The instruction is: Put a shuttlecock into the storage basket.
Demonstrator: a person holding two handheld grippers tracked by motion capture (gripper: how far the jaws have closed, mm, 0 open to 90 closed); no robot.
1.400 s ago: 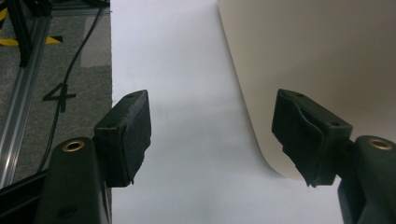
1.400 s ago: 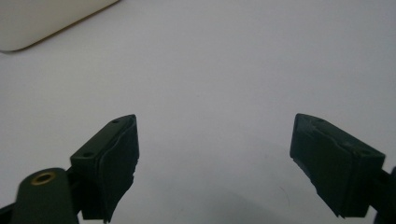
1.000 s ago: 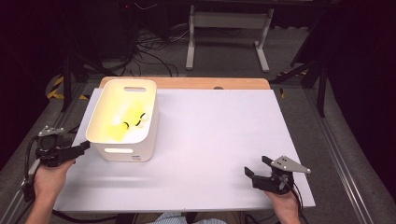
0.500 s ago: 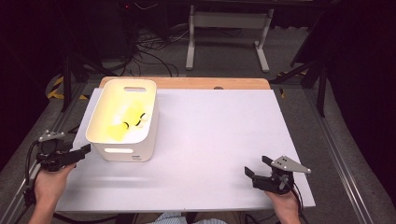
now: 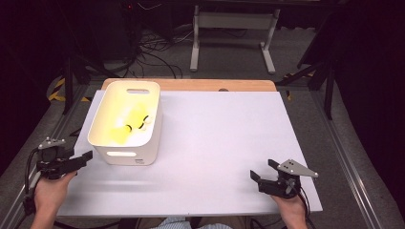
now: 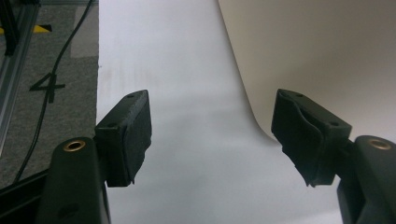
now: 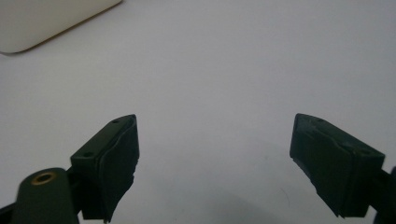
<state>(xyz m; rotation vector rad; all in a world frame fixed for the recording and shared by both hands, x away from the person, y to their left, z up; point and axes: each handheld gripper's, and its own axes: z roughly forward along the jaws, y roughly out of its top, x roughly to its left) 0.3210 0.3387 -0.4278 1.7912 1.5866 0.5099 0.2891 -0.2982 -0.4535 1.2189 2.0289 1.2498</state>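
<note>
A white bin (image 5: pixel 143 145) stands on the left part of the white table (image 5: pixel 224 138). Yellow pieces with small dark parts (image 5: pixel 125 130) lie inside it. My left gripper (image 5: pixel 85 158) hovers just left of the bin's near corner, open, with nothing between its jaws. The left gripper view has the open left gripper (image 6: pixel 212 114) over bare table, with the bin's wall (image 6: pixel 317 56) to the right. My right gripper (image 5: pixel 260 172) sits near the table's front right, open and holding nothing. From the right gripper (image 7: pixel 215 128), the bin (image 7: pixel 46 21) lies far off at the upper left.
A wooden board edge (image 5: pixel 191 85) runs along the table's far side. Metal rails flank the table, and cables (image 5: pixel 153 52) and a stand's legs (image 5: pixel 229 43) lie on the dark floor beyond. The table's left edge (image 6: pixel 98 70) is close to the left gripper.
The left gripper has slipped a little toward the near edge of the table, still open. The right gripper has stayed put.
</note>
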